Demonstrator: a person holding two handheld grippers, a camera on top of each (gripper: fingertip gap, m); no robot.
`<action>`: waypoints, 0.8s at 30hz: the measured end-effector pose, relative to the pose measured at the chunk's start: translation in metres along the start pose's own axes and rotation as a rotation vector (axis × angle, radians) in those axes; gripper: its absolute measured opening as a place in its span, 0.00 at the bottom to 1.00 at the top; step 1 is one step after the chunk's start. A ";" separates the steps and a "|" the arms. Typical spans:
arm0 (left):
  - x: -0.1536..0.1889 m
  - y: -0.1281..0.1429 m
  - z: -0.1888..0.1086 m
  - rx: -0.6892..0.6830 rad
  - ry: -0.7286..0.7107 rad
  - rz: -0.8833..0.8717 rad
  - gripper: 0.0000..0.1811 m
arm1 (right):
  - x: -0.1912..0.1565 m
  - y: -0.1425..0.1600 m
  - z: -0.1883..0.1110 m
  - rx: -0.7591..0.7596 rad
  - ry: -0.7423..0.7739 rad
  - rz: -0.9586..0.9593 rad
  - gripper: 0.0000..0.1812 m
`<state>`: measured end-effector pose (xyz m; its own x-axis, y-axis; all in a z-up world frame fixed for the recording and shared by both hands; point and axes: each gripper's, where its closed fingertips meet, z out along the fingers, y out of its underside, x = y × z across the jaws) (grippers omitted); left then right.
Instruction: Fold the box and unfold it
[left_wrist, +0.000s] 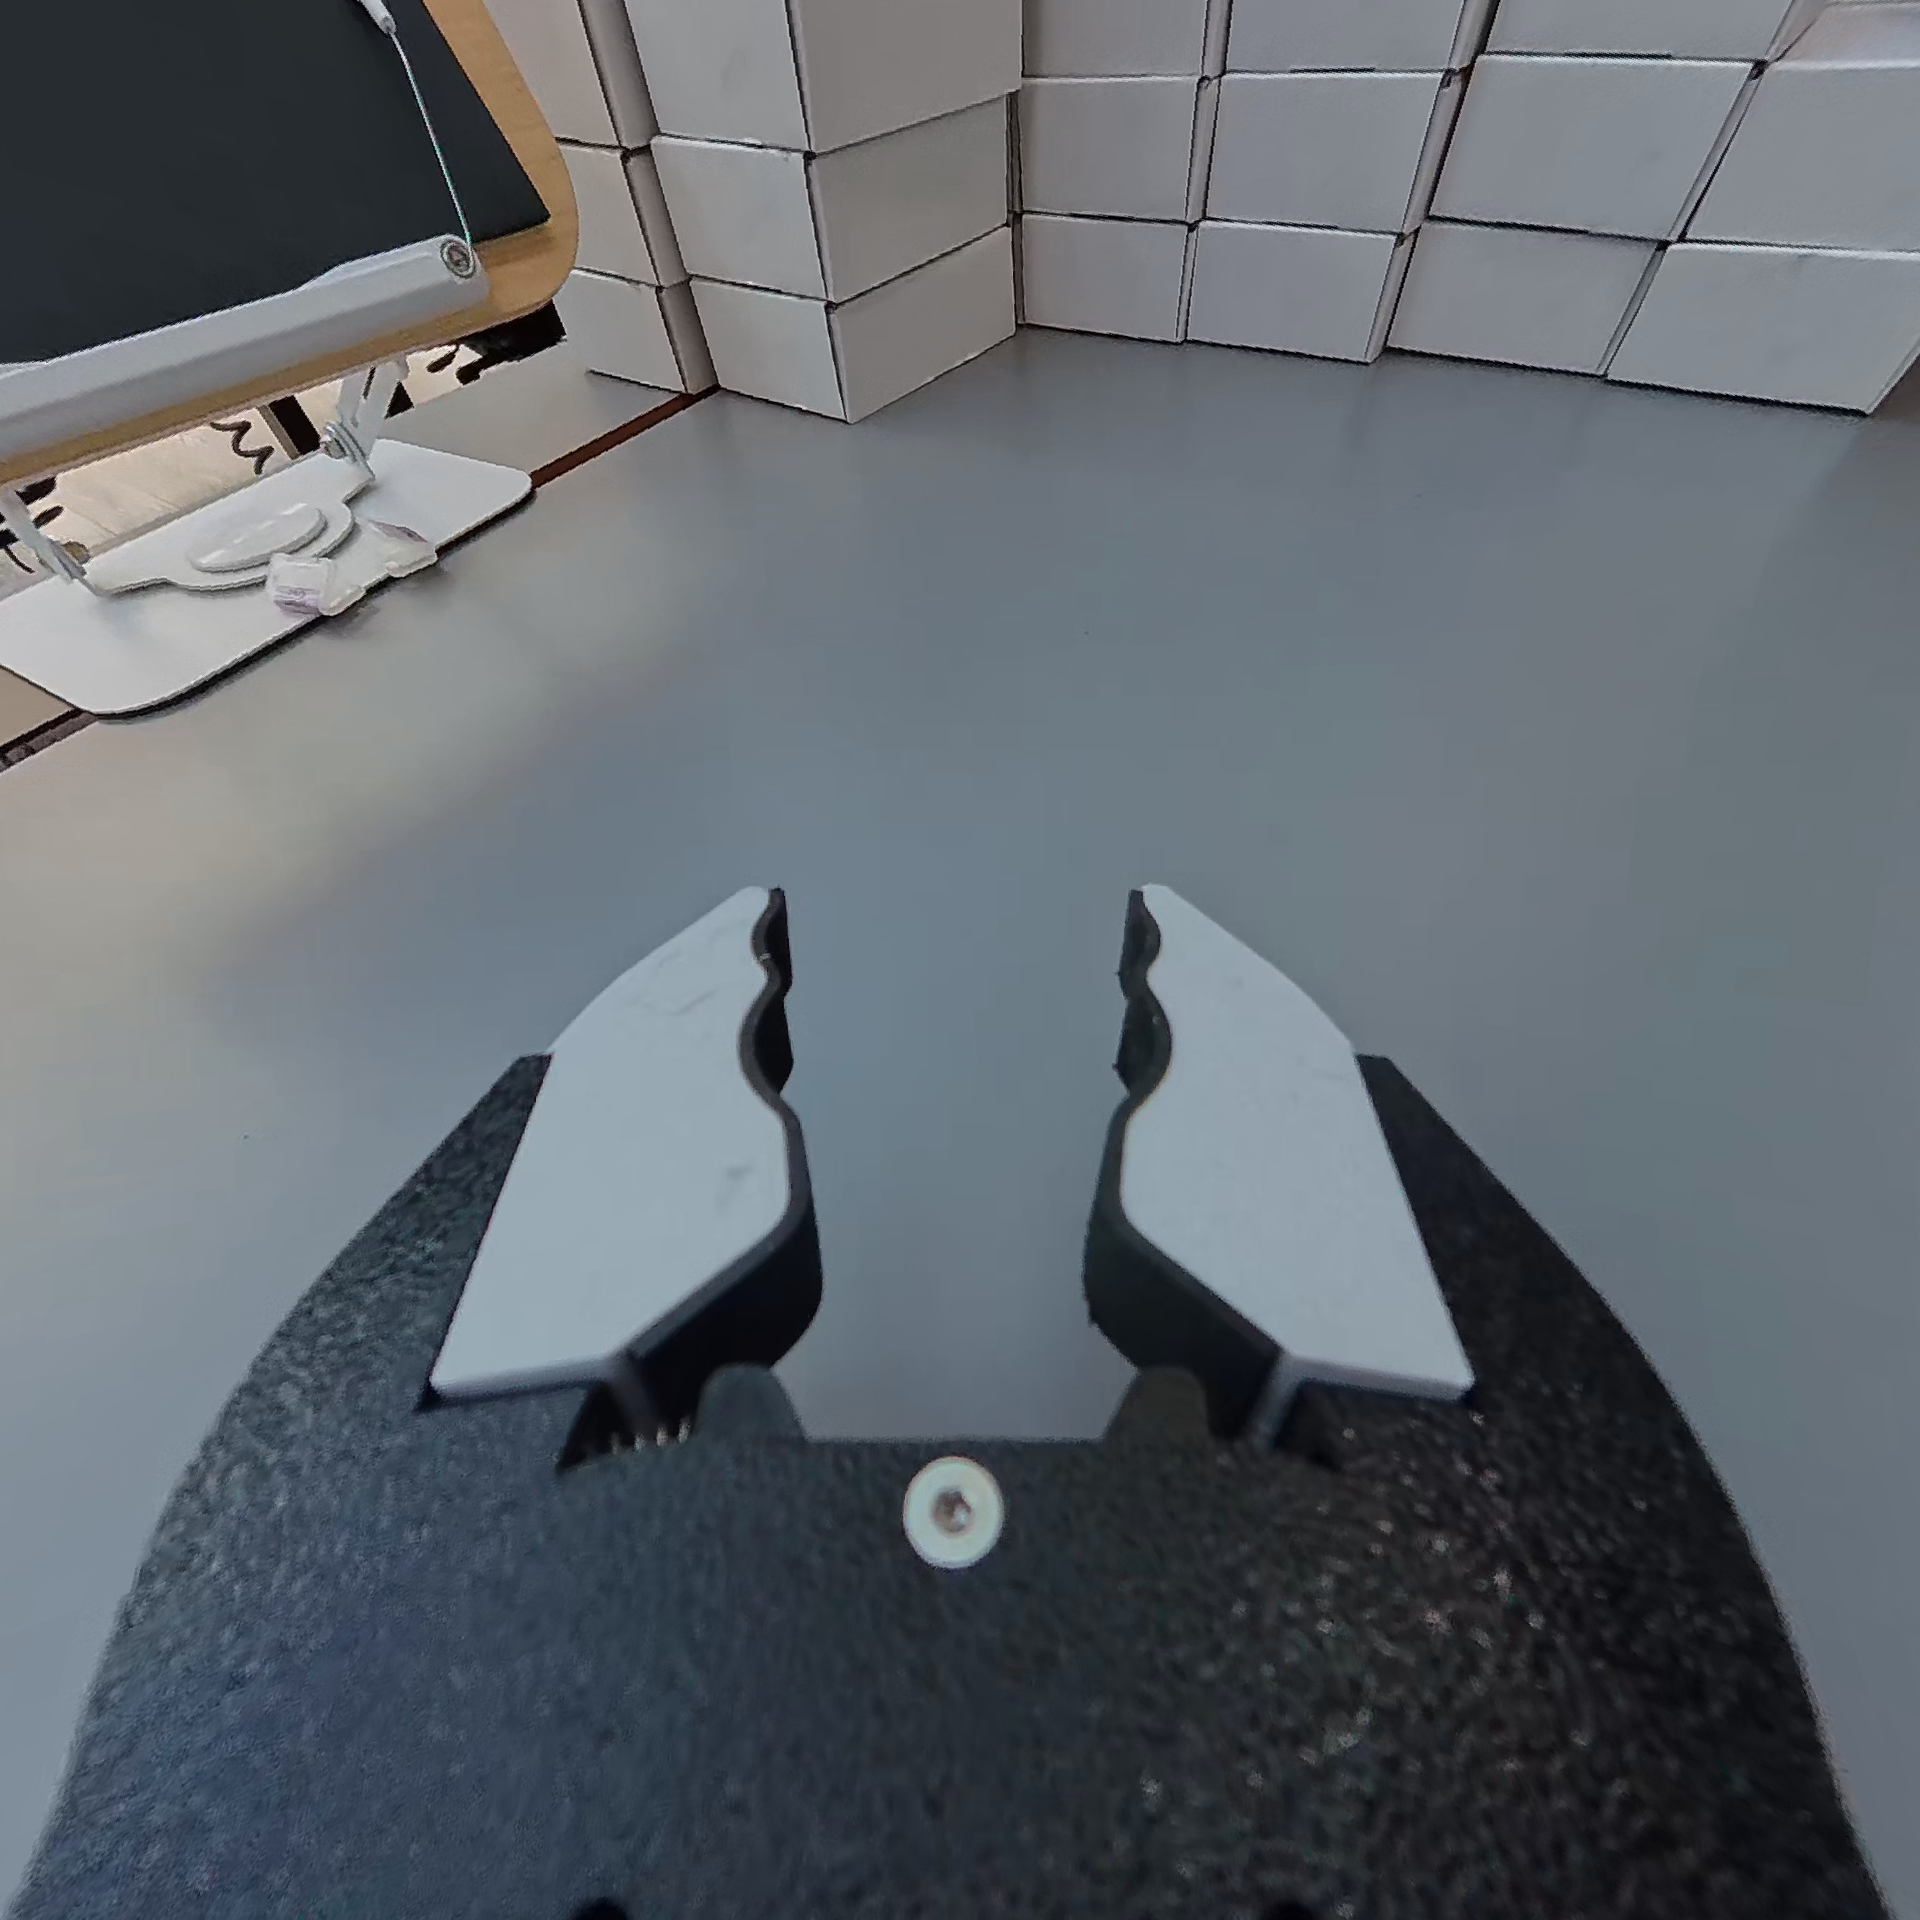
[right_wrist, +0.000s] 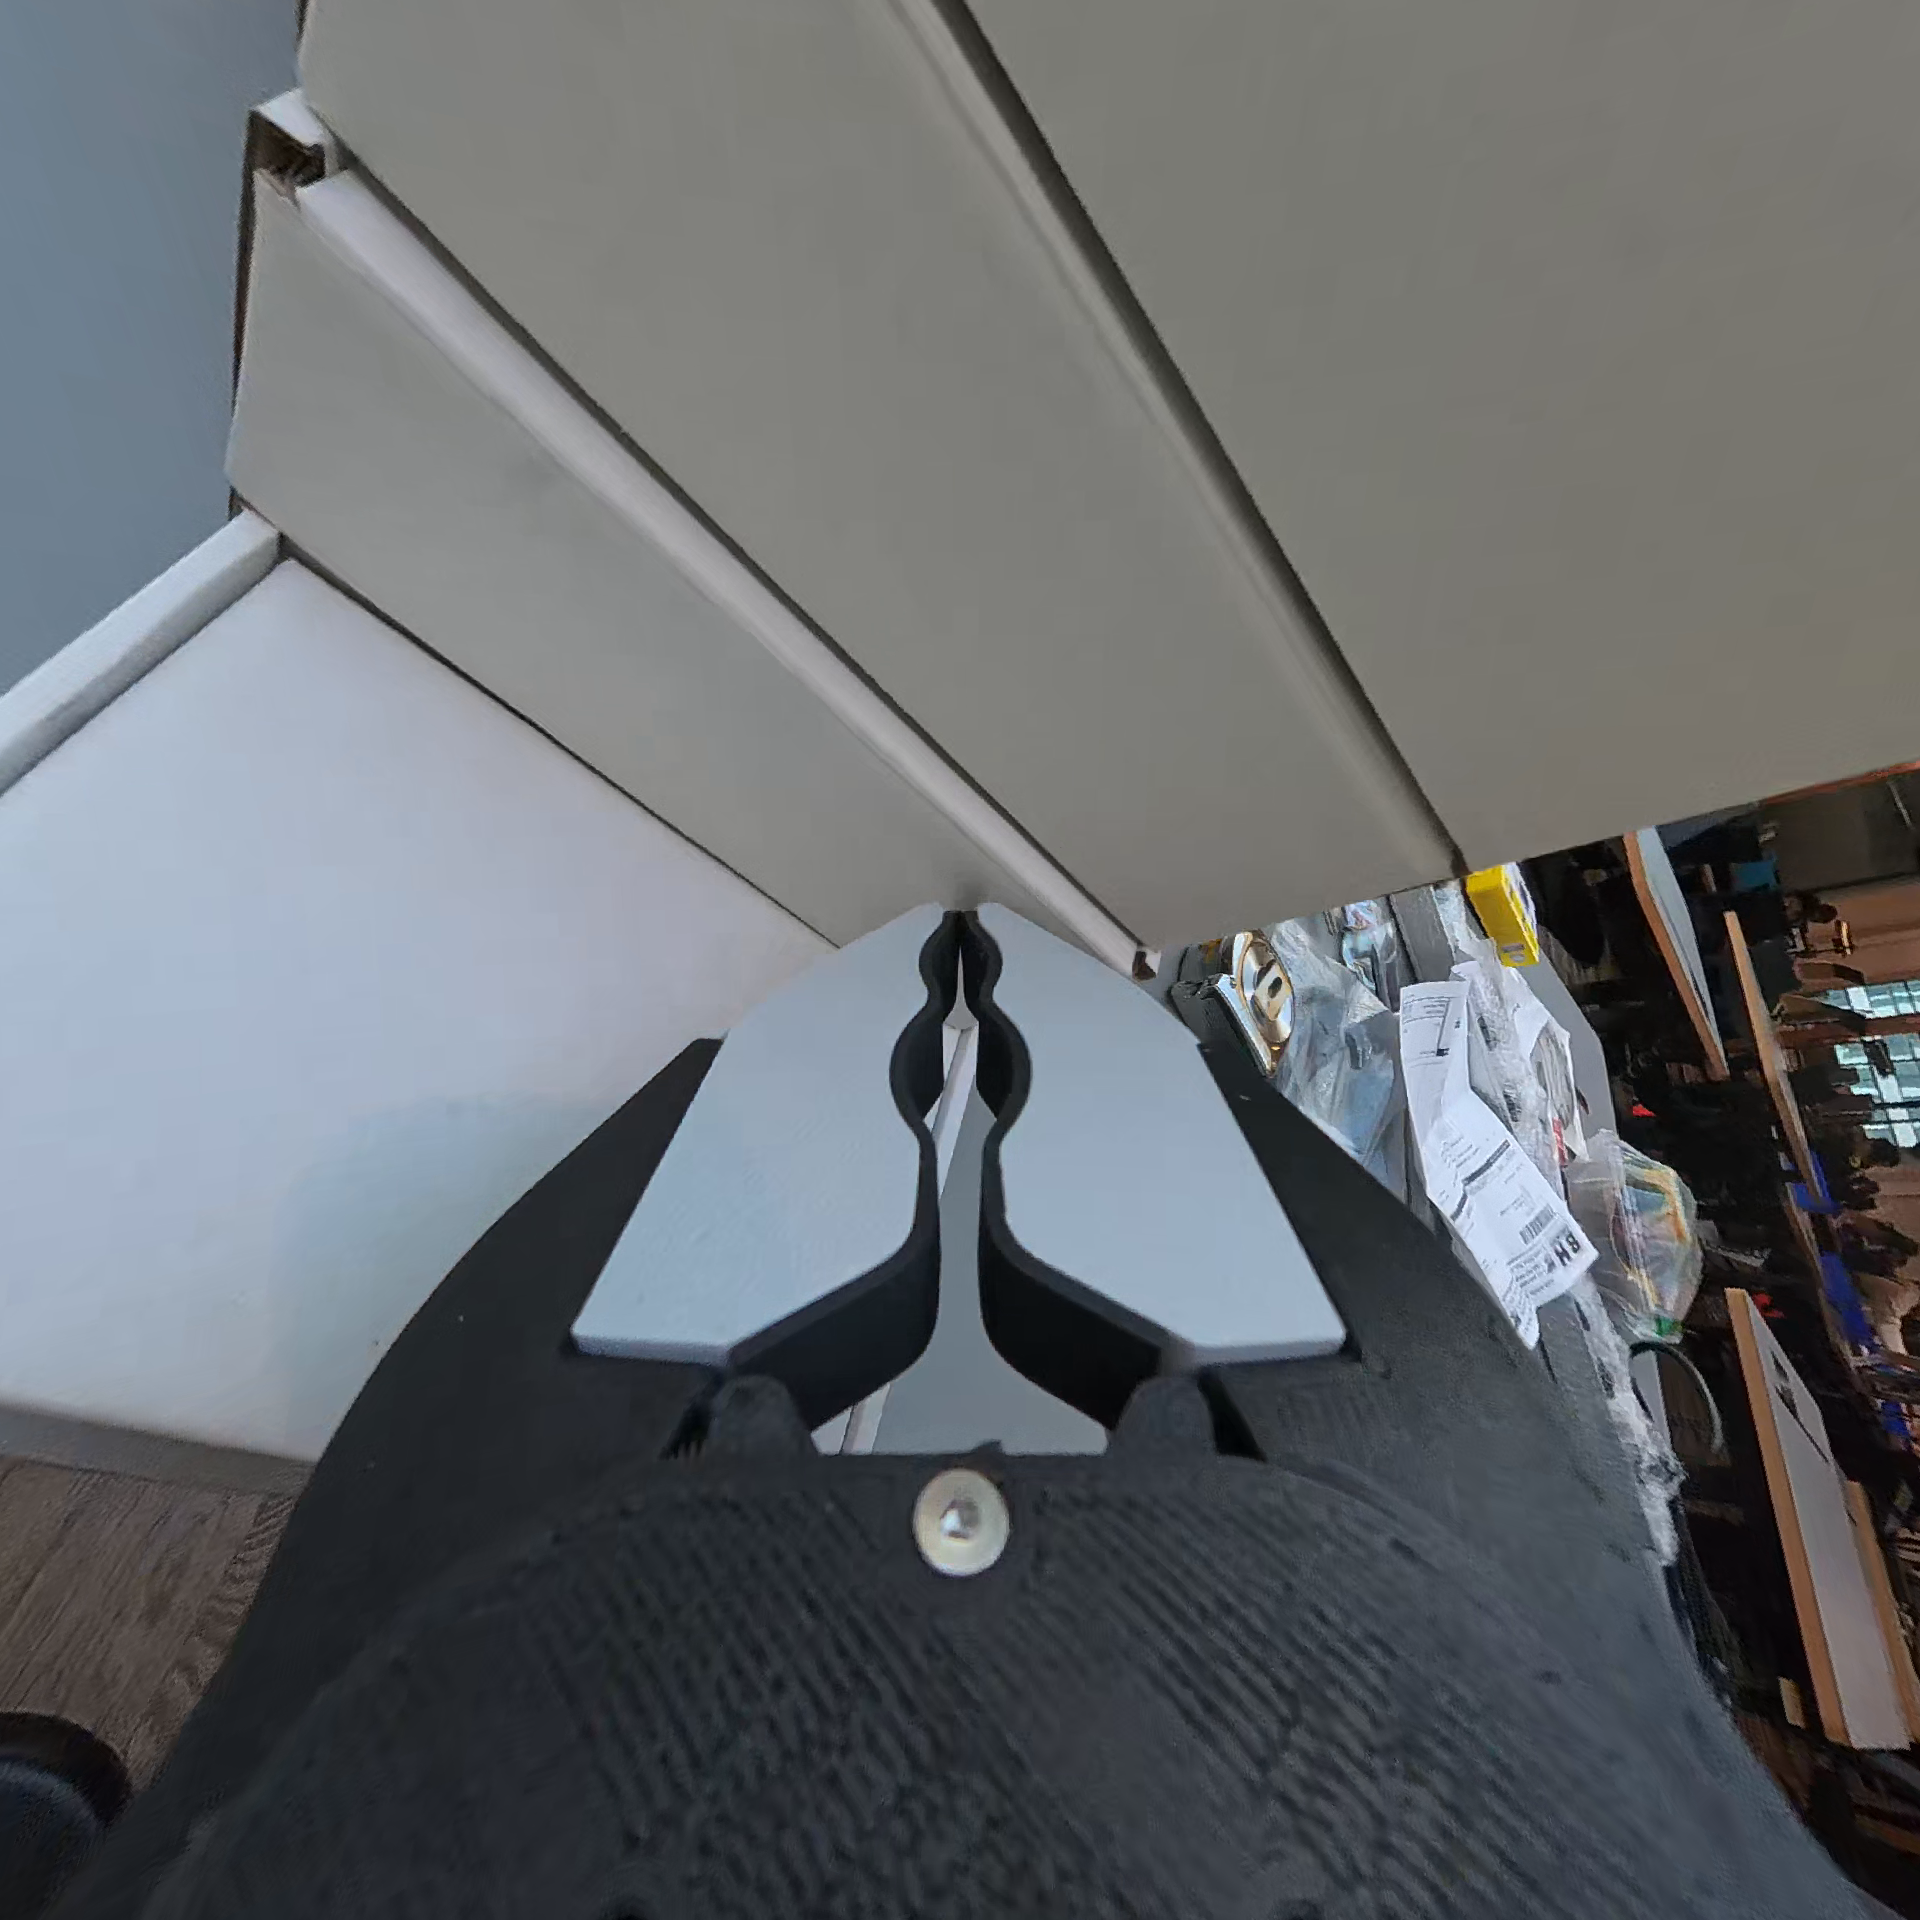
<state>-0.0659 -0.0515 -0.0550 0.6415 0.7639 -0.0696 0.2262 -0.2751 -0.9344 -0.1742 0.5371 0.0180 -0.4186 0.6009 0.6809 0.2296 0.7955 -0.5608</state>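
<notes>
In the right wrist view a white cardboard box (right_wrist: 935, 416) fills the upper frame, its panels and fold lines running diagonally, with a flatter flap (right_wrist: 312, 987) at the left. My right gripper (right_wrist: 961, 925) is shut on a thin edge of the box where the panels meet. In the left wrist view my left gripper (left_wrist: 956, 914) is open and empty, hovering over the bare grey table (left_wrist: 1039, 675). The held box does not show in the left wrist view.
Stacks of folded white boxes (left_wrist: 1247, 208) line the back of the table. A tablet on a white stand (left_wrist: 260, 499) sits at the far left. In the right wrist view, cluttered shelves with bags and papers (right_wrist: 1486, 1143) lie at the right.
</notes>
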 end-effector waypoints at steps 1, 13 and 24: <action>0.001 0.002 0.000 -0.002 0.002 0.000 0.33 | 0.002 -0.001 0.003 -0.009 0.023 -0.008 0.00; 0.001 -0.005 -0.006 0.048 0.029 -0.043 0.34 | 0.005 -0.002 0.002 -0.014 0.037 -0.029 0.00; 0.001 -0.007 -0.014 0.052 0.017 -0.026 0.34 | 0.047 -0.033 -0.039 0.092 0.189 0.092 0.00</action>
<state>-0.0572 -0.0569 -0.0436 0.6483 0.7604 -0.0392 0.2054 -0.2242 -0.9526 -0.1676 0.5418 0.0869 -0.2255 0.6813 0.6964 0.1742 0.7315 -0.6592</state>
